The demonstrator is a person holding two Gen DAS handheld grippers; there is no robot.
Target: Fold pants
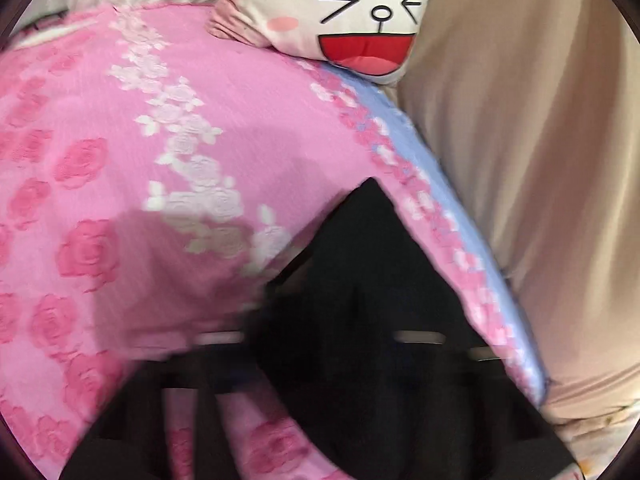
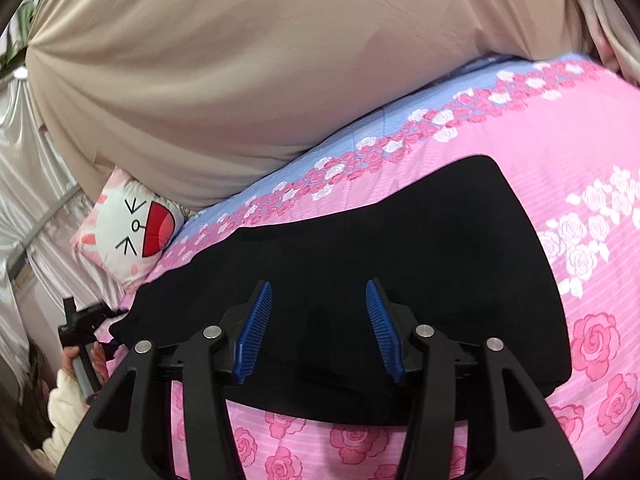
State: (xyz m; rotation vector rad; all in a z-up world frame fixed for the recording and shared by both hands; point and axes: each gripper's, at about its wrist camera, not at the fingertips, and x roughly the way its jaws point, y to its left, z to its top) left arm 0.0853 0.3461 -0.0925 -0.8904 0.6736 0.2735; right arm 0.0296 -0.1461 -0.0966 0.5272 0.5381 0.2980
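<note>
- Pants: black, folded into a flat broad slab, lying on the pink rose-patterned bedspread of the bed; one rounded corner at the far right, the near edge running straight across the spread.
- Bedspread: pink with dark pink and white roses, bordered beyond the pants by a pale blue band.
- Beige bedding: a large smooth mound beyond the pants, pressing on the blue band.
- Cartoon-face pillow: white and pink, open red mouth, lying beyond the left end of the pants, wedged against the beige mound.
- Right gripper: released, blue ribbed pads spread wide, hovering over the near middle of the pants; whether it touches the cloth cannot be told.
- Left gripper: heavily blurred in its own view, dark against black cloth directly before it; open or clenched cannot be told. In the right wrist view it sits at the left end of the pants, held in the person's hand.
- Containers: none in view.
</note>
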